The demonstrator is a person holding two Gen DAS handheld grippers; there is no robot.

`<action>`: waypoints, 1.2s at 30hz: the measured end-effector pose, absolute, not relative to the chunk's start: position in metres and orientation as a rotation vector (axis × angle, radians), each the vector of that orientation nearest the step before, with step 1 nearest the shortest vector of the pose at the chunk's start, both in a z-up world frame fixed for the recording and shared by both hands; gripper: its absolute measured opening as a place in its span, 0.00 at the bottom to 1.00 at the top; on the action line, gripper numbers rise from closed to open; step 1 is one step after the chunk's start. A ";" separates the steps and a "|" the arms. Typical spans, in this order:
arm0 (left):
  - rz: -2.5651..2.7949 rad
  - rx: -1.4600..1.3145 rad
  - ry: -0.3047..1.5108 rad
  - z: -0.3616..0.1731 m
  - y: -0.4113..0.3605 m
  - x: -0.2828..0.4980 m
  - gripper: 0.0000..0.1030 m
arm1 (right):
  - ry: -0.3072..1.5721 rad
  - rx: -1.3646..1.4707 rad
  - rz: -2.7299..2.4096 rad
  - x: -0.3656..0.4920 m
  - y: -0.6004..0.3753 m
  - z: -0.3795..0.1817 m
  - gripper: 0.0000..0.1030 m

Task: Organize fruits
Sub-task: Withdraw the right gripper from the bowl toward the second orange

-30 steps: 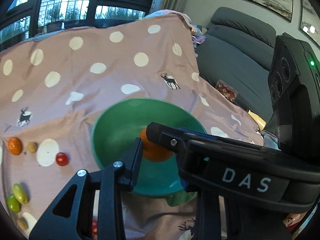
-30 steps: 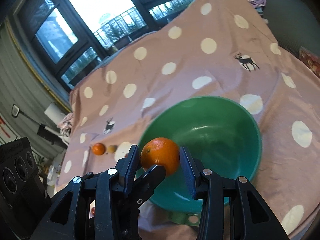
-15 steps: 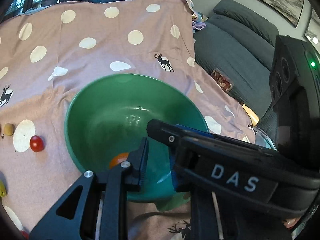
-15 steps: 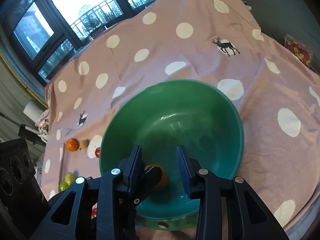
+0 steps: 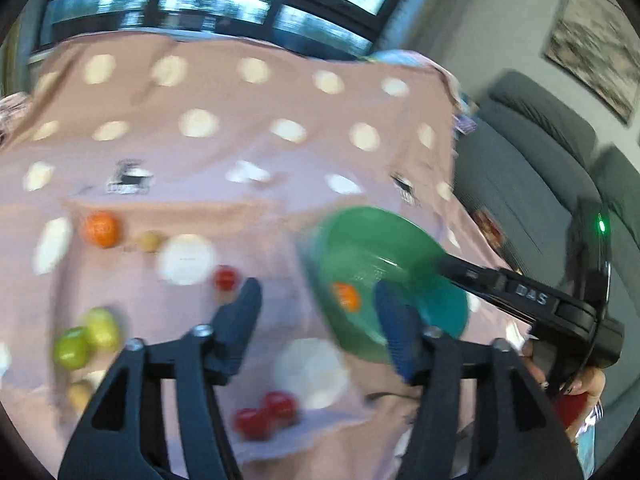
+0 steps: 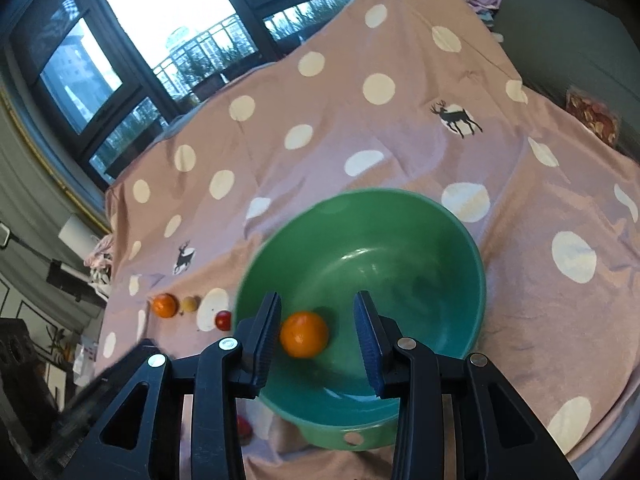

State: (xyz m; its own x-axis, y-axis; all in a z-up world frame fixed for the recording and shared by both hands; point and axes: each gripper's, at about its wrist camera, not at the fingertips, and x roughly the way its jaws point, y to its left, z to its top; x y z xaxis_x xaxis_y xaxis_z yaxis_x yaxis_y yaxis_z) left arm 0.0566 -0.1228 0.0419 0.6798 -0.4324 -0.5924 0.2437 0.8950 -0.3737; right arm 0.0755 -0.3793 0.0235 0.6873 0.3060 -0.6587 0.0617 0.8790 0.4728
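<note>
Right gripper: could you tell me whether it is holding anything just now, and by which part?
Nothing is held. The right gripper is open, and the round orange fruit lies free inside the green bowl, untouched by either finger.

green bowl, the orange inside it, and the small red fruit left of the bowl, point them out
green bowl (image 6: 436,248), right wrist view, on the bare inner wall at the back.
orange (image 6: 304,334), right wrist view, middle of its skin.
small red fruit (image 6: 223,320), right wrist view, middle of its visible side.

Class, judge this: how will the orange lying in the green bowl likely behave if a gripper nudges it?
The orange is round, so it would probably roll. The green bowl curves inward, likely returning it toward the bottom. Its dimpled skin should not be very slippery.
</note>
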 end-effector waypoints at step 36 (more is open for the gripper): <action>0.195 -0.487 0.798 -0.021 0.109 0.033 0.77 | 1.167 0.358 0.392 0.210 -0.081 -0.019 0.53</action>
